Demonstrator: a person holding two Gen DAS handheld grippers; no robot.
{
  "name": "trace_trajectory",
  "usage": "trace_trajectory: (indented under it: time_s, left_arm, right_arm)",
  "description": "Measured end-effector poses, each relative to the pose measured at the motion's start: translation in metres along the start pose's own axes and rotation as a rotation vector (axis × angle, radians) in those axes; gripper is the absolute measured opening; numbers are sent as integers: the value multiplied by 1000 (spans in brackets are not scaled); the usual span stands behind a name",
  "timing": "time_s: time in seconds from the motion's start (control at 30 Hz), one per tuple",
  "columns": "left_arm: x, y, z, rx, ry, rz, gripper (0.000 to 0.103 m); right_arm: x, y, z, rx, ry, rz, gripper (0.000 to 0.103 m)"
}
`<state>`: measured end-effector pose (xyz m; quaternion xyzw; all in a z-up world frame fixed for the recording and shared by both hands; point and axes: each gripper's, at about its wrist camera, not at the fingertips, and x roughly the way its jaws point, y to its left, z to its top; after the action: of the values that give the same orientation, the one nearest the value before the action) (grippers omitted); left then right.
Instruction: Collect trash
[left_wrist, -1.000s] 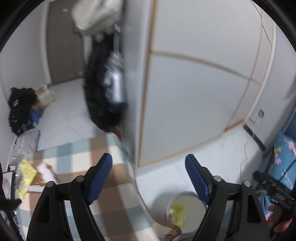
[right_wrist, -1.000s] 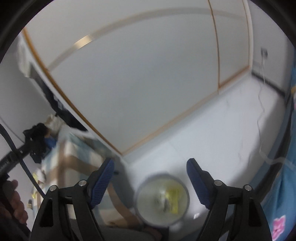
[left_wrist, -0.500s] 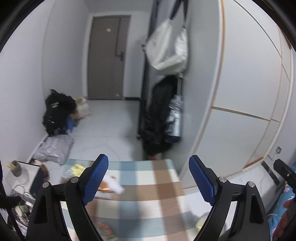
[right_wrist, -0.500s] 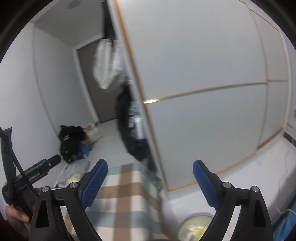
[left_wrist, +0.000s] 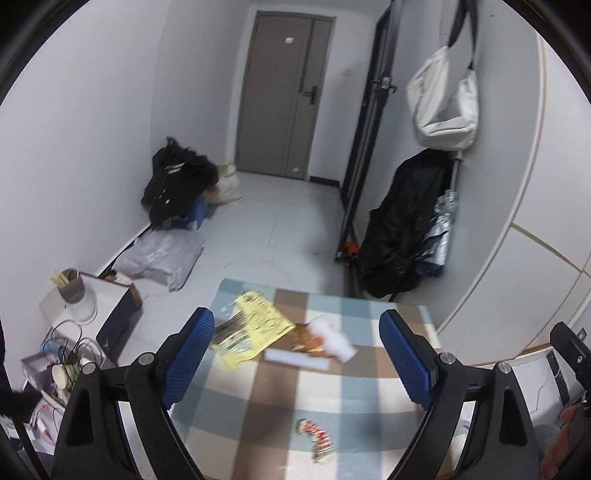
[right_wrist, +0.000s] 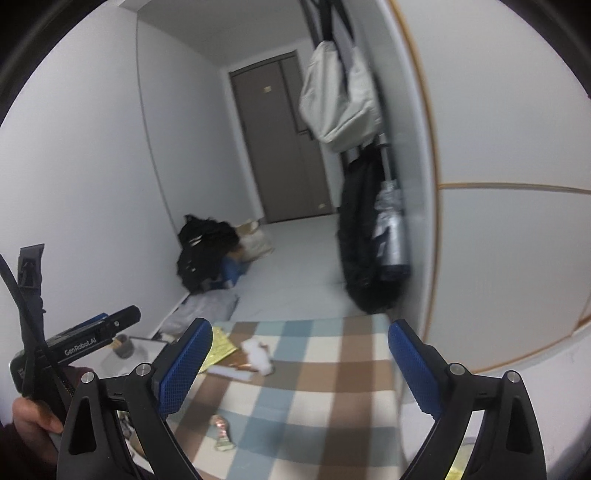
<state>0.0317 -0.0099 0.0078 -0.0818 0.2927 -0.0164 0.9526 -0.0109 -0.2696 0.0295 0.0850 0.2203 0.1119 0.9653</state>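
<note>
Counter cover: you see checked cloth, matt.
Yellow wrapper: glossy plastic film, crinkled.
Tongs pads: blue, rough-textured.
Floor: smooth tile.

The left gripper hangs over a table spread with a blue, brown and white checked cloth, its blue-padded jaws standing wide with nothing between them. On the cloth beyond the jaws lie a yellow wrapper, a white crumpled tissue and a flat white strip, with a small red-and-white wrapper nearer the camera. Past the table a grey door closes the hallway, a white bag hangs above a black coat on the right, and a dark heap sits on the floor at the left wall.
</note>
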Motion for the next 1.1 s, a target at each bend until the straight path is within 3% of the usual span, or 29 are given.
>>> trace_trajectory:
  time_s: [0.17, 0.33, 0.5, 0.57, 0.77, 0.9, 1.03, 1.1]
  left_arm:
    - [18, 22, -11, -29, 50, 6, 89]
    - [40, 40, -24, -80, 145, -68, 89]
    - [49, 50, -32, -89, 191, -93, 89]
    - [52, 52, -36, -77, 207, -112, 89]
    - [74, 49, -55, -41, 360, -158, 89]
    - [85, 39, -70, -11, 434, -193, 89]
    - [92, 28, -81, 24, 492, -229, 89]
    - [96, 24, -85, 46, 517, -213, 89]
  right_arm:
    - [32, 23, -7, -57, 45, 51, 97]
    - [66, 34, -12, -105, 103, 69, 97]
    - [99, 35, -18, -94, 163, 86, 97]
    - [109, 36, -21, -100, 176, 85, 97]
    - [127, 30, -39, -92, 218, 82, 97]
    - [131, 20, -35, -11, 227, 82, 97]
    - [131, 18, -30, -28, 214, 74, 97]
    - [132, 17, -30, -33, 217, 73, 97]
